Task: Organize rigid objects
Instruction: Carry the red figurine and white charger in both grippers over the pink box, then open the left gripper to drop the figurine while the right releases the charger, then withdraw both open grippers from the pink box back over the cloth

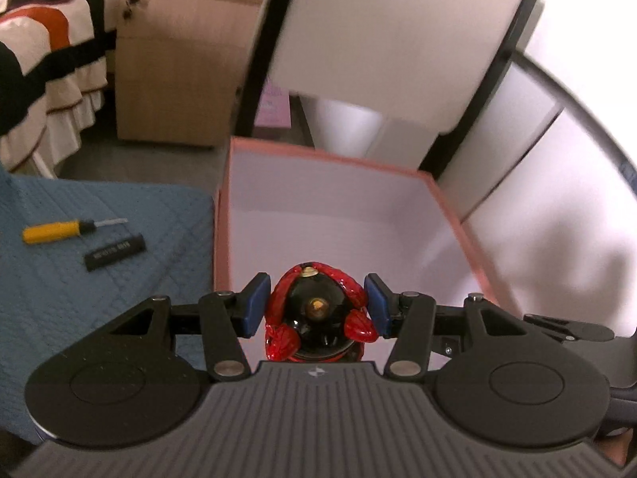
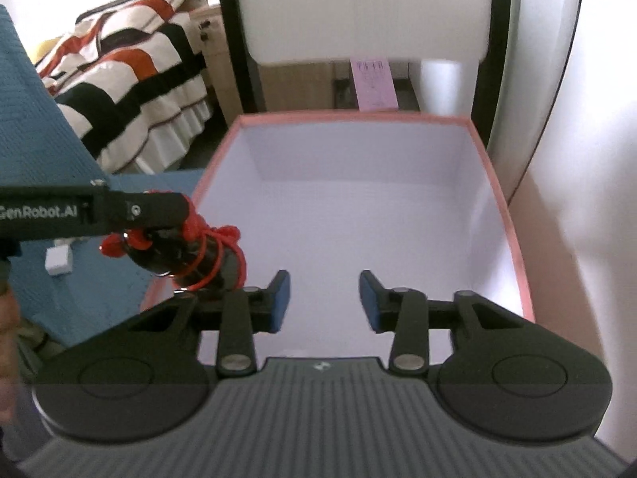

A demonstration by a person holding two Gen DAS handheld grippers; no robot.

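both fingers differ: left gripper [image 1: 318, 306] pinches half-hidden ornament [image 1: 318, 318]; right gripper [image 2: 323, 302] spread.

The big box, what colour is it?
The box is pink outside and on its rim, plain white inside. The right wrist view shows it best.

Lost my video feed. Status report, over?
Left tongs shut on glossy black ornament with red cord, above pink-rimmed white box. Right tongs open, empty. Nothing blocking.
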